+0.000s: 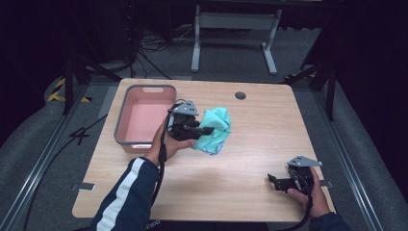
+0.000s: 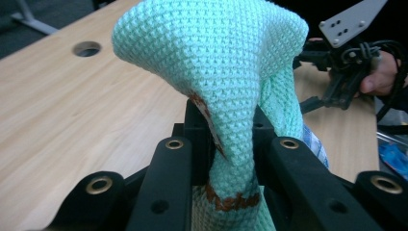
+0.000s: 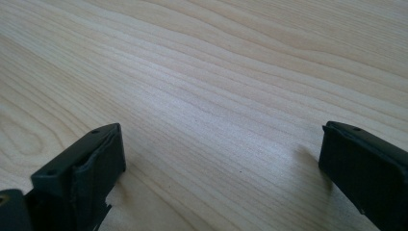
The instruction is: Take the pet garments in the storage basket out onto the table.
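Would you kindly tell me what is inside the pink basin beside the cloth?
The pink basin shows only its bare floor; the left hand-held gripper, shut on the green cloth, hides its near right corner.

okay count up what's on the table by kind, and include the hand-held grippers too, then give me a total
Pink tub: 1
Mint-green knitted cloth, clamped in the left hand-held gripper: 1
Hand-held grippers: 2, the left one and the right hand-held gripper, which is open over bare wood
Total: 4
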Available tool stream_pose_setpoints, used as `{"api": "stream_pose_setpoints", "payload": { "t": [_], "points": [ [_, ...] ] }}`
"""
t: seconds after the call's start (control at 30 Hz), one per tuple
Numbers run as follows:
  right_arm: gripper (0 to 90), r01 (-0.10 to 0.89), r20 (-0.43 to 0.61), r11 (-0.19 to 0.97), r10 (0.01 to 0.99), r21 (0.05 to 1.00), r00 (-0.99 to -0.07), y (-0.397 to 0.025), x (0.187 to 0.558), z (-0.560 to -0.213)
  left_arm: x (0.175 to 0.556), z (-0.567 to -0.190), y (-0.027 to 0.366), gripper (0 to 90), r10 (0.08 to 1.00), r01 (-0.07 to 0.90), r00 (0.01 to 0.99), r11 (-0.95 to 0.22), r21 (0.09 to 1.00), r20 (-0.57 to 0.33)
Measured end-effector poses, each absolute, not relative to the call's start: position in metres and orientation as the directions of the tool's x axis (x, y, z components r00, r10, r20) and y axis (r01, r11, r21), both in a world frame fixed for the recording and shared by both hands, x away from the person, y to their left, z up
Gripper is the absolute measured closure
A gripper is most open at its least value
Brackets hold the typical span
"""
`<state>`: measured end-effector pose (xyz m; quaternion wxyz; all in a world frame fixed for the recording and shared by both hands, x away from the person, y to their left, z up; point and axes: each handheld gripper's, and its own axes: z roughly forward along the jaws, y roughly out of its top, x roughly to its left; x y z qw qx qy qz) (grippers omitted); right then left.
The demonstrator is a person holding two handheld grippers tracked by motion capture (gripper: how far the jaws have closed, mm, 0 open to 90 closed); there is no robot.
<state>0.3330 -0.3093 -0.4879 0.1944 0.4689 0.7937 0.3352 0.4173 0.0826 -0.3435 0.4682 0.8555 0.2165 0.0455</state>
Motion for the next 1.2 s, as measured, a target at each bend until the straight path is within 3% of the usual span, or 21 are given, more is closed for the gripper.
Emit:
{"api": "stream_pose_setpoints", "payload": {
  "t": [0.5, 1.2],
  "points": [
    [2.5, 0.614, 0.006, 0.336, 0.875, 0.714, -0.485, -0.309, 0.333, -0.488, 0.422, -0.382, 0.038, 77.3, 0.375, 0.355, 0.912, -0.523, 0.775, -0.165],
    [2.5, 0.614, 0.007, 0.335, 0.875, 0.715, -0.485, -0.309, 0.333, -0.488, 0.427, -0.449, 0.033, 74.5, 0.426, 0.486, 0.861, -0.528, 0.697, -0.277]
  ]
}}
